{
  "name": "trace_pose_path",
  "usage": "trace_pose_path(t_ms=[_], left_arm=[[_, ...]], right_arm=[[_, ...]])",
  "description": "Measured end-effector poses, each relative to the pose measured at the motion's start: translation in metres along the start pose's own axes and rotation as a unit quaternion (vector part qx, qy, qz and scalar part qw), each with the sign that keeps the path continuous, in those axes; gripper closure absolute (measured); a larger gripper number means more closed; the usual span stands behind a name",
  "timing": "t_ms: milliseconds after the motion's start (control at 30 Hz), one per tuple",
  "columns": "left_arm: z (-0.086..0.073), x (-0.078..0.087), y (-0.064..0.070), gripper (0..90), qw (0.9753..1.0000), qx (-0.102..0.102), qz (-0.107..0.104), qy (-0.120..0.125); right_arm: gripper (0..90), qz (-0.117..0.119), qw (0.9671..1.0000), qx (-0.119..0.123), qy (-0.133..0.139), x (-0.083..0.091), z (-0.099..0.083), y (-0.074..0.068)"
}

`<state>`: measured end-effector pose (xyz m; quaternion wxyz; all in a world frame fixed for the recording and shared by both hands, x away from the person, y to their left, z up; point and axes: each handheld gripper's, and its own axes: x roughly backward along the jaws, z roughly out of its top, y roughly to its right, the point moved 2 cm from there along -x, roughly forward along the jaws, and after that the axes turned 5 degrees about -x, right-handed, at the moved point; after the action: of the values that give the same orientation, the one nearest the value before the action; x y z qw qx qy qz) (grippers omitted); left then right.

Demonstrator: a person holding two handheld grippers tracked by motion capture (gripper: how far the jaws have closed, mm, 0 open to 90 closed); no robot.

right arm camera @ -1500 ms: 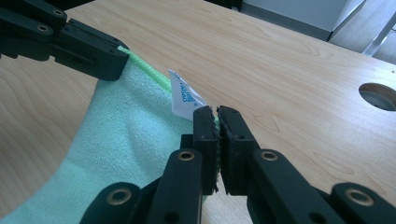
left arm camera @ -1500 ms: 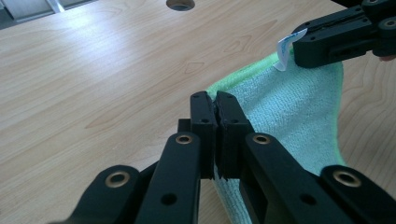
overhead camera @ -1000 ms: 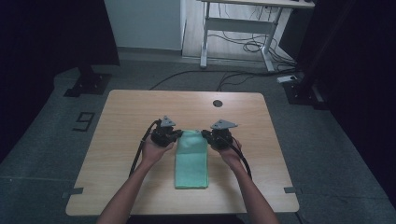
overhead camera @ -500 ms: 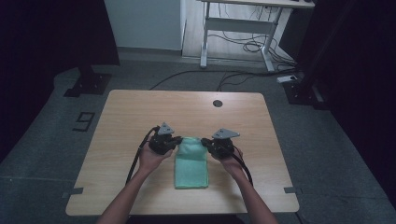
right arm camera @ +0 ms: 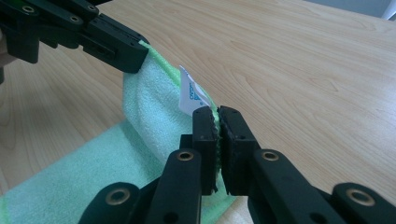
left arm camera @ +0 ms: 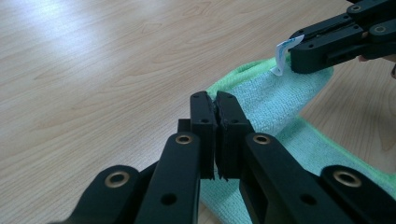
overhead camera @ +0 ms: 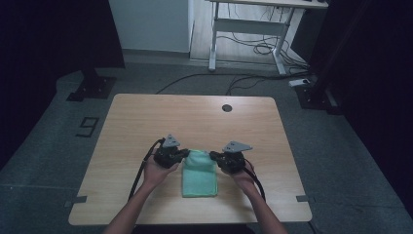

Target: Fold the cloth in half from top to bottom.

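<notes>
A green towel [overhead camera: 199, 176] lies folded lengthwise on the wooden table [overhead camera: 195, 117], near its front edge. My left gripper [overhead camera: 186, 152] is shut on the towel's far left corner, and my right gripper [overhead camera: 212, 155] is shut on its far right corner. Between them the far edge is lifted off the table. In the left gripper view my jaws [left arm camera: 215, 100] pinch the towel [left arm camera: 275, 100], with the right gripper [left arm camera: 299, 53] beyond. In the right gripper view my jaws [right arm camera: 217, 114] clamp the towel's hem [right arm camera: 144, 107] beside a white label [right arm camera: 190, 95]; the left gripper [right arm camera: 133, 56] holds the other corner.
A dark round hole [overhead camera: 226, 107] sits near the table's far edge. Bare wood stretches beyond the towel and to both sides. On the floor behind are a white desk frame [overhead camera: 243, 29], cables and black stand bases [overhead camera: 92, 87].
Both grippers have moved toward the person, carrying the towel's far edge with them. The towel now looks shorter on the table.
</notes>
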<state>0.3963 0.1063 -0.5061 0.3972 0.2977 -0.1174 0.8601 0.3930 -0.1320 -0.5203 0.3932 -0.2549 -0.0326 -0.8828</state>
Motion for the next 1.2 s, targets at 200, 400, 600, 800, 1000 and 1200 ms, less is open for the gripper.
trace_pose_path(t_ms=[200,400,600,800,1000,1200], left_arm=[[-0.001,0.0,-0.002,87.2,1.0,0.002,0.001,0.0],[-0.002,0.002,0.0,87.1,1.0,0.003,0.001,0.0],[-0.006,0.005,0.002,87.1,1.0,0.001,0.0,0.002],[-0.01,0.008,0.006,87.1,1.0,-0.003,-0.004,0.005],[-0.016,0.012,0.012,87.1,0.9999,-0.009,-0.005,0.009],[-0.018,0.017,0.016,87.1,0.9999,-0.007,-0.011,0.011]], right_arm=[[85.3,0.001,1.0,0.001,0.003,-0.001,0.001,-0.001],[85.3,0.004,1.0,-0.002,0.006,0.001,0.001,-0.003],[85.3,0.009,0.9999,0.0,0.008,0.003,-0.001,-0.007],[85.3,0.016,0.9998,-0.001,0.009,0.004,-0.007,-0.01],[85.3,0.023,0.9996,-0.007,0.016,0.008,-0.012,-0.013],[85.3,0.031,0.9993,-0.006,0.019,0.012,-0.015,-0.019]])
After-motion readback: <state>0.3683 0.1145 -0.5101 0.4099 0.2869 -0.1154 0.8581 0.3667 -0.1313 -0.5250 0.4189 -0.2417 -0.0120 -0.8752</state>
